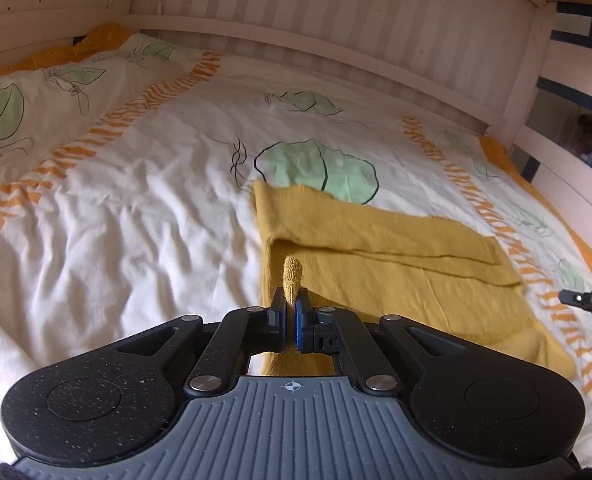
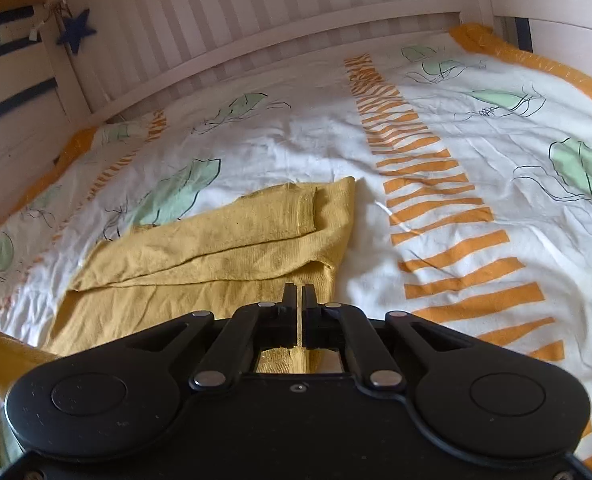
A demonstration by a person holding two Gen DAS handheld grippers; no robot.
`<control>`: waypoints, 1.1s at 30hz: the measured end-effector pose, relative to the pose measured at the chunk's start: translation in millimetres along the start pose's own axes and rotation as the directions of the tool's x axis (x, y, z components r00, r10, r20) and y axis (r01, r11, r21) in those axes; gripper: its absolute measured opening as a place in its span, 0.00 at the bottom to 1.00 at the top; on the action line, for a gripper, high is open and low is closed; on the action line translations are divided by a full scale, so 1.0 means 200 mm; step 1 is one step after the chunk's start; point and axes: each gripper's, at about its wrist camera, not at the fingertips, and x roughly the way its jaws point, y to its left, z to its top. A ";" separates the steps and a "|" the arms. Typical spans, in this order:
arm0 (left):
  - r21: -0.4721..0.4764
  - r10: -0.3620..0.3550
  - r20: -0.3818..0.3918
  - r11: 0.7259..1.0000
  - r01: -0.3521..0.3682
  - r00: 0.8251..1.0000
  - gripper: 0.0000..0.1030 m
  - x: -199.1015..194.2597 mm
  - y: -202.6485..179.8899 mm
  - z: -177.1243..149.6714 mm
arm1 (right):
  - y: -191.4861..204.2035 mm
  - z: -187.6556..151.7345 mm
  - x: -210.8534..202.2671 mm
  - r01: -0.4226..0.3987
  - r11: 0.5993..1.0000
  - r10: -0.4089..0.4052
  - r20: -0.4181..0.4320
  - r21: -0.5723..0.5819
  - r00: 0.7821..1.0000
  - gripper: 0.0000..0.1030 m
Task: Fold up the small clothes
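A bed (image 1: pixel 135 184) with a white, leaf-printed cover fills the left wrist view, pale slatted rail behind. The mustard garment (image 1: pixel 396 264) lies part-folded on it, and my left hand-held gripper (image 1: pixel 291 304) is clamped on a pinch of its near edge, a nub of knit poking up between the jaws. In the right wrist view, my right hand-held gripper (image 2: pixel 300 300) is closed on the garment's near hem. If one pinch slips, I judge the fold will drag askew.
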 end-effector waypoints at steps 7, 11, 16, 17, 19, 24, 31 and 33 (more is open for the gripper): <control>0.016 -0.003 -0.016 1.000 0.004 1.000 0.04 0.05 0.00 -0.01 | 0.01 -0.02 0.14 -0.010 0.999 0.005 -0.133 -0.034 0.991 0.19; -0.006 -0.002 -0.023 1.000 0.001 1.000 0.04 0.05 0.03 -0.02 | 0.02 -0.04 0.20 -0.013 0.998 0.002 -0.165 -0.064 0.986 0.19; -0.007 -0.002 -0.032 1.000 0.002 0.999 0.04 0.06 0.04 -0.02 | 0.01 -0.05 0.21 -0.027 0.998 0.015 -0.171 -0.063 0.985 0.45; -0.008 -0.002 -0.034 1.000 0.001 0.999 0.04 0.06 0.04 -0.02 | 0.01 -0.05 0.21 -0.030 0.997 0.018 -0.170 -0.067 0.985 0.46; -0.011 0.000 -0.036 1.000 -0.001 0.999 0.04 0.07 0.04 -0.03 | 0.03 -0.06 0.21 -0.036 0.996 0.021 -0.173 -0.085 0.985 0.46; -0.012 0.003 -0.036 1.000 -0.003 0.999 0.04 0.07 0.04 -0.02 | 0.07 -0.08 0.22 -0.053 0.989 0.026 -0.191 -0.138 0.981 0.44; -0.016 0.007 -0.044 1.000 -0.008 0.999 0.04 0.08 0.05 -0.03 | 0.07 -0.09 0.24 -0.048 0.990 0.018 -0.209 -0.136 0.978 0.43; -0.017 0.007 -0.046 1.000 -0.008 0.999 0.04 0.08 0.06 -0.04 | 0.05 -0.08 0.23 -0.044 0.993 0.020 -0.208 -0.114 0.978 0.44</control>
